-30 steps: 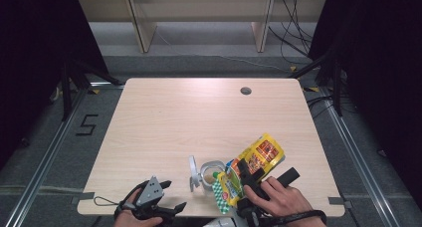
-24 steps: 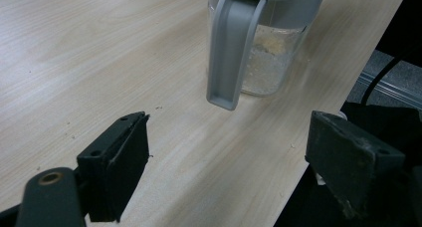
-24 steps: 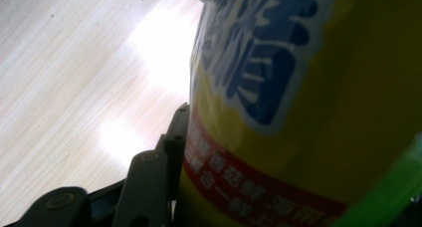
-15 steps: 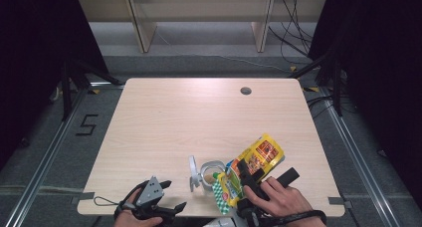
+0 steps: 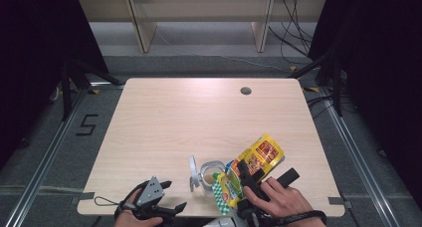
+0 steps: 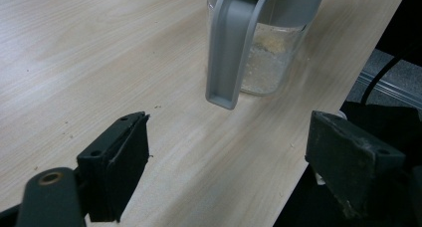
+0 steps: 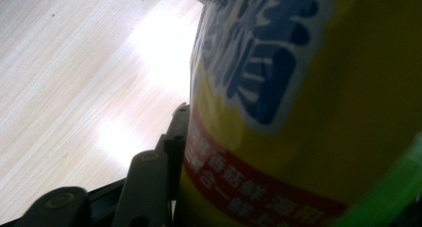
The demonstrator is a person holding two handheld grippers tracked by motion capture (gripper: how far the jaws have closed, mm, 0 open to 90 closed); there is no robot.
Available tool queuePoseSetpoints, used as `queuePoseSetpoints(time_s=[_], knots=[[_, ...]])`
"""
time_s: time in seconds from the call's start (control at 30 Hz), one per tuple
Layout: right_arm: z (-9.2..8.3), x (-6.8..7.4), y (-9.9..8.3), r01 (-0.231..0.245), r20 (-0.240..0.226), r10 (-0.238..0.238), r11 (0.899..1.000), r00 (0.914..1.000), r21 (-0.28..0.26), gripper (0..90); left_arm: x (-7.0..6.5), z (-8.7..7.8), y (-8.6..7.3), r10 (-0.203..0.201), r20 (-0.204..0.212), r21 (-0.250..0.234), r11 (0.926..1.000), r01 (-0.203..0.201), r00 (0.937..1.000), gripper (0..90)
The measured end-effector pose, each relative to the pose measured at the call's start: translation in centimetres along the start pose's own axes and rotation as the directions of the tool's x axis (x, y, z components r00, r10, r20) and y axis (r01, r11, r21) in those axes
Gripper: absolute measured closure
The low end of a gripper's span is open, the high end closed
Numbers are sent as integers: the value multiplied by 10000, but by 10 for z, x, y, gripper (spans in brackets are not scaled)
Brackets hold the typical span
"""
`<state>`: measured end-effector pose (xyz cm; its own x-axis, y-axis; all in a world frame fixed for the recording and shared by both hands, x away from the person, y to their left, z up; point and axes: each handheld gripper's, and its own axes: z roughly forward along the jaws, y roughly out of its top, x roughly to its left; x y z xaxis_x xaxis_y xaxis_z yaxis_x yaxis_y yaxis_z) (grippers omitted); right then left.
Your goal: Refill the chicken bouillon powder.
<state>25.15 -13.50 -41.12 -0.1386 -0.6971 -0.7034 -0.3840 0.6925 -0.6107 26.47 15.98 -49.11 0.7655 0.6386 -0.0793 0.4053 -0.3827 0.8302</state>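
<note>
We see our right hand-held gripper (image 5: 251, 179) at the near right part of the table (image 5: 199, 117), its jaws clamped on a yellow pouch (image 5: 256, 160) with blue lettering and a red band. In the high view the pouch lies tilted, its printed top pointing away toward the table's right side, while its lower end with a green cap (image 5: 217, 176) sits close to the rim of a clear glass jar (image 5: 211, 170). In the right gripper view the pouch (image 7: 298, 102) presses against the one black jaw we can make out at the left; the other jaw is hidden behind the pouch, so we judge the grip mostly from how snugly the pouch sits there. Our right hand (image 5: 278, 199) wraps the gripper's body near the table's front edge. The jar stands just left of the pouch, with a grey lid swung open on its hinge (image 5: 193, 172). In the left gripper view the jar (image 6: 271, 57) holds a pale, grainy powder at its bottom, and a grey clasp hangs down its front. Our left hand-held gripper (image 5: 166, 197) rests at the front edge of the table, well left of the jar, its jaws spread wide with nothing between them but bare wood.
</note>
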Motion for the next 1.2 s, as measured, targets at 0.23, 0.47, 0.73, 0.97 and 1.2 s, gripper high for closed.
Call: queuePoseSetpoints(time_s=[0.23,0.47,0.73,0.97,1.2], knots=[[3,1,-1,213,744,-193,9994,9970,-259,587,2,0,-1,27,33,70,10000,-27,10000,166],[4,3,-5,264,764,-237,9991,9968,-335,588,3,1,-1,24,-65,81,10000,-23,10000,166],[4,2,-5,345,715,-319,9988,9969,-354,588,3,1,0,46,-50,143,9999,-45,10000,166],[6,1,-5,263,663,-230,9984,9975,-491,588,3,1,-1,45,-75,97,9999,-44,10000,166],[2,0,-4,-47,-165,44,9999,9999,-146,588,2,1,-1,1,-47,117,9999,0,10000,166]])
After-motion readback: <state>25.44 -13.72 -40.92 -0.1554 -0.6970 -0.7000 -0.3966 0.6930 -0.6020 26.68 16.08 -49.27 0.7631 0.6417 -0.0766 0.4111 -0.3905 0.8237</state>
